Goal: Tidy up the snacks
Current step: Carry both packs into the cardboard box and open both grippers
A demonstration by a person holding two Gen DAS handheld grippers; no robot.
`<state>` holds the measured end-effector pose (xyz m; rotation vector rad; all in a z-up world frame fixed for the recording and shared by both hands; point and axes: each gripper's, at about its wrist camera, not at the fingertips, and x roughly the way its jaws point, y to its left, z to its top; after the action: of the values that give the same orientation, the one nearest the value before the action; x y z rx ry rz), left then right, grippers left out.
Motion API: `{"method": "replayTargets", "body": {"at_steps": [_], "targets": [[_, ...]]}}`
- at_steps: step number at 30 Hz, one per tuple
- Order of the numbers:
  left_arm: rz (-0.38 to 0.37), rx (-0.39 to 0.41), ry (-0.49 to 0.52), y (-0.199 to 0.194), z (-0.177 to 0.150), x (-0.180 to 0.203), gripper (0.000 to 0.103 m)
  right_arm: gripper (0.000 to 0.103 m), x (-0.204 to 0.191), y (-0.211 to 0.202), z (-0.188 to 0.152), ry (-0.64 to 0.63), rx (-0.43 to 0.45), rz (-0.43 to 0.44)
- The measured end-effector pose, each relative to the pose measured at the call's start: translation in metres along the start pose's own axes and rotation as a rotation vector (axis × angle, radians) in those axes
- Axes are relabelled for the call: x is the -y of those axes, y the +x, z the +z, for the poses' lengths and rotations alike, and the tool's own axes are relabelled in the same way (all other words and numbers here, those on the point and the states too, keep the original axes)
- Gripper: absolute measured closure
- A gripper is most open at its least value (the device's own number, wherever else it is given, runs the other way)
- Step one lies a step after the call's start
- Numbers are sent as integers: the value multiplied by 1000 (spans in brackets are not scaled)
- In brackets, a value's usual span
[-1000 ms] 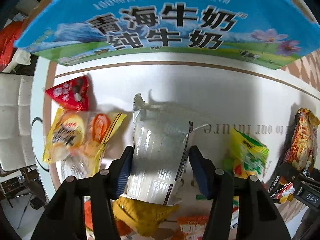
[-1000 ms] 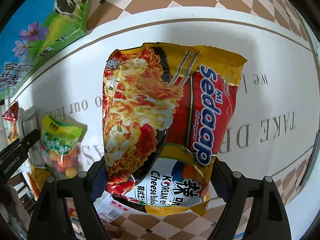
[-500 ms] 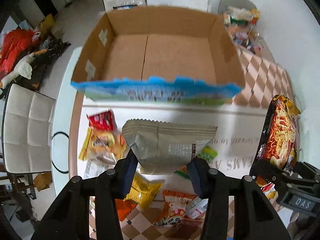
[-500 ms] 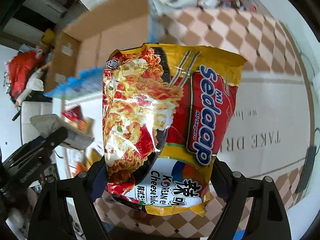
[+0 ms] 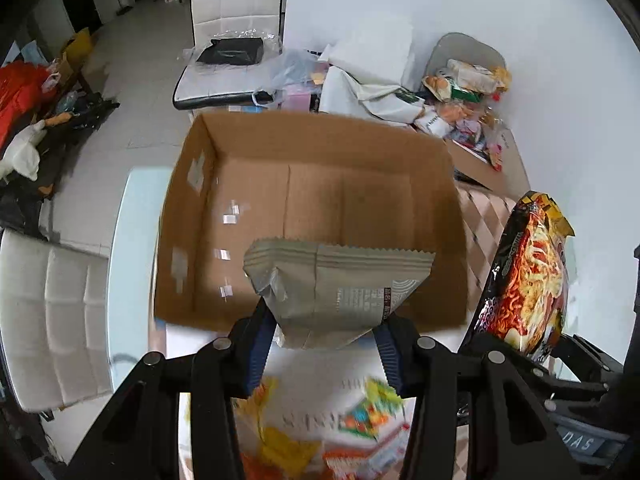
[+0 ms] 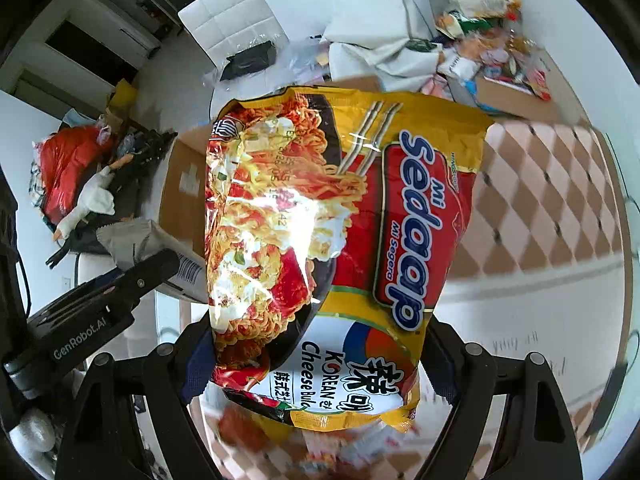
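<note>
Through the left wrist we see our left gripper (image 5: 324, 340) clamping a grey packet (image 5: 336, 292) over the empty cardboard box (image 5: 320, 184), with loose snacks (image 5: 320, 432) blurred on the table below. Through the right wrist, our right gripper (image 6: 316, 364) pinches the noodle pack (image 6: 336, 248) aloft beside that box; nothing is packed yet.

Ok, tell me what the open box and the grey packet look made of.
Box: brown corrugated cardboard, matte, with fold creases and tape patches inside.
Grey packet: probably metallised plastic film, dull sheen, crimped zigzag seal along its top edge.
</note>
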<state>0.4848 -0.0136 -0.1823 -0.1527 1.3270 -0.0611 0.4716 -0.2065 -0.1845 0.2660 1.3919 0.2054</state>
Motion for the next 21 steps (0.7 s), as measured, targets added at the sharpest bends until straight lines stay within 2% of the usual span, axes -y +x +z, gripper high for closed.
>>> {"method": "replayTargets", "body": {"at_steps": [5, 9, 15, 21], "targets": [[-1, -83, -21, 48, 61, -16, 59, 15, -18, 62, 75, -14, -34, -36], [-11, -199, -46, 100, 93, -28, 59, 15, -23, 116, 108, -31, -89, -72], [5, -312, -29, 153, 102, -29, 59, 15, -29, 177, 120, -84, -157, -139], [13, -377, -18, 172, 101, -24, 56, 15, -33, 212, 125, -129, -208, -173]]}}
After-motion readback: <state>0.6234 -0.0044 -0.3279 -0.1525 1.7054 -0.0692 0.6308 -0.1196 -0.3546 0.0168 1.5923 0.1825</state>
